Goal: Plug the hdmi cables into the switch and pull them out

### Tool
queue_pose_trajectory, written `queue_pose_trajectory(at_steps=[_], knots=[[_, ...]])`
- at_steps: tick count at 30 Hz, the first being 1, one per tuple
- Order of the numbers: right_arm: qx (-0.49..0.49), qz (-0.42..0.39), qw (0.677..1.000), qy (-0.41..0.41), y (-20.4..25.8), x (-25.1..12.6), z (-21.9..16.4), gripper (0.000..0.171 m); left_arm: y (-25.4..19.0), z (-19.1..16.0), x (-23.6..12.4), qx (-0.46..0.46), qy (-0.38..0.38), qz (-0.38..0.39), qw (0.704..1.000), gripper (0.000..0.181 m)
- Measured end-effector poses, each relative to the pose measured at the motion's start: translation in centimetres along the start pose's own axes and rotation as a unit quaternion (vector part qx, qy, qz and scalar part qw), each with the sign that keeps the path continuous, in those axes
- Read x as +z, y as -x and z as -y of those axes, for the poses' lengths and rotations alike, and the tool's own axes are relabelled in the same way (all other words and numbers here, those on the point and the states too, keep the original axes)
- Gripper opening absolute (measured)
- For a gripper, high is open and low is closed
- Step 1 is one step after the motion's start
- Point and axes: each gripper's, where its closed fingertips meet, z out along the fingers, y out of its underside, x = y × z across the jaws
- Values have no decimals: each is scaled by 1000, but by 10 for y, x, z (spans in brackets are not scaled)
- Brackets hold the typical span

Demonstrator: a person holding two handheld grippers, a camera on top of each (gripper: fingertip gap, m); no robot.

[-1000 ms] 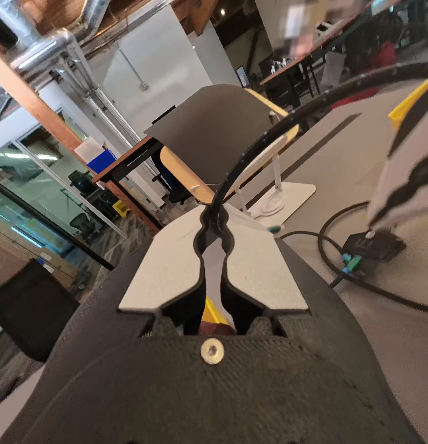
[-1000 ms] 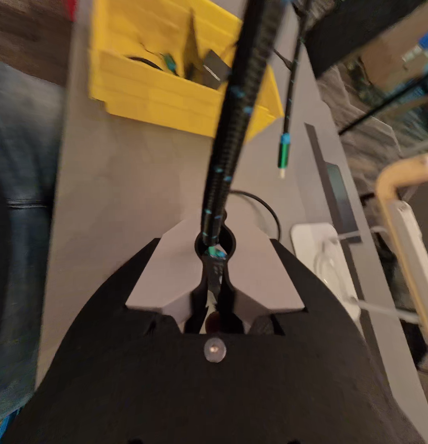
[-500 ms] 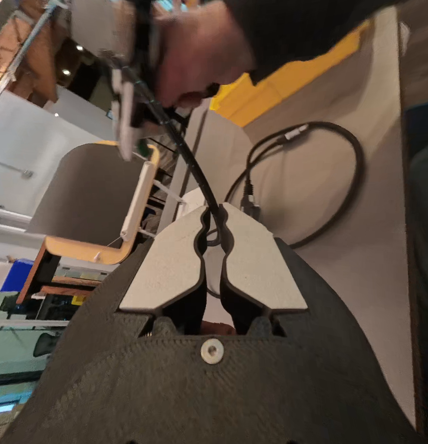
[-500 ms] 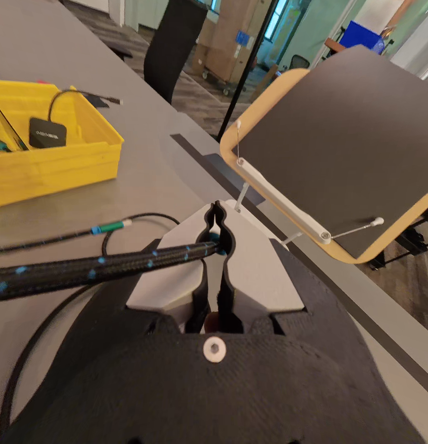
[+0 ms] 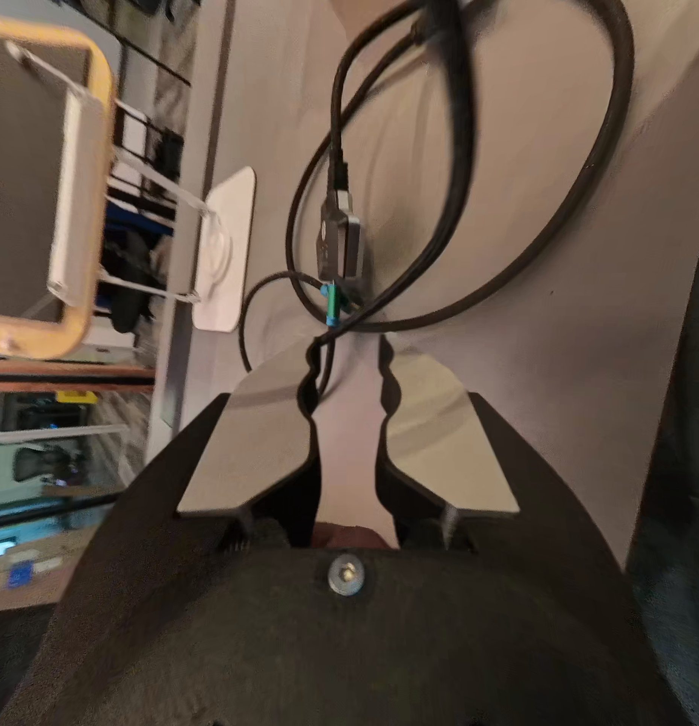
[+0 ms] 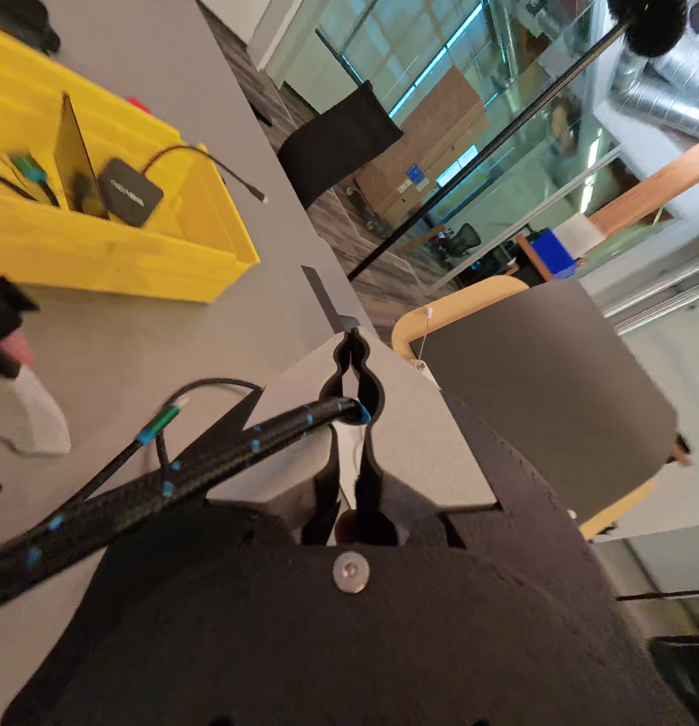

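Both views are motion-blurred and rolled sideways, so fine detail is soft. In my left view the big black cable (image 5: 599,188) loop runs off the top edge, and I can't make out which ports on the switch (image 5: 340,243) are filled; a black plug sits at its upper end and a green-tipped plug (image 5: 332,304) is right at its lower end, seating unclear. My left gripper (image 5: 347,349) points at the table (image 5: 516,373) with its jaws apart; a thin cable passes just inside the left finger, nothing clamped. The switch is a small dark box at centre frame, just above the fingertips, lying inside the loop. My right gripper (image 6: 349,338) is tilted, tips together, clamped on the braided cable (image 6: 206,467), black with blue flecks, at the notch below the tips; the plug end is hidden between the fingers and the cable exits the lower left edge. Upper left of that view: a yellow bin (image 6: 151,259), cut off, holding another dark box.
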Motion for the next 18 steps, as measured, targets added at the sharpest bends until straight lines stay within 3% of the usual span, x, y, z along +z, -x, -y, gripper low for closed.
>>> queue_pose_trajectory(at_steps=[3, 8, 10, 14, 18], knots=[[-65, -22, 997, 18, 9, 2, -6, 0, 5, -4, -7, -62, -15, -32, 997, 43], [-144, -43, 989, 14, 20, 2, 0, 0, 52, 2, -33, -185, -85, -3, 979, 42], [-180, -44, 983, 15, 28, 3, 3, 0, 71, 12, -45, -252, -138, 7, 958, 40], [-222, -41, 973, 46, 37, 11, -5, 0, 85, 36, -69, -371, -222, -51, 900, 46], [-229, -36, 970, 73, 41, 18, -15, 0, 70, 46, -72, -398, -186, -115, 891, 67]])
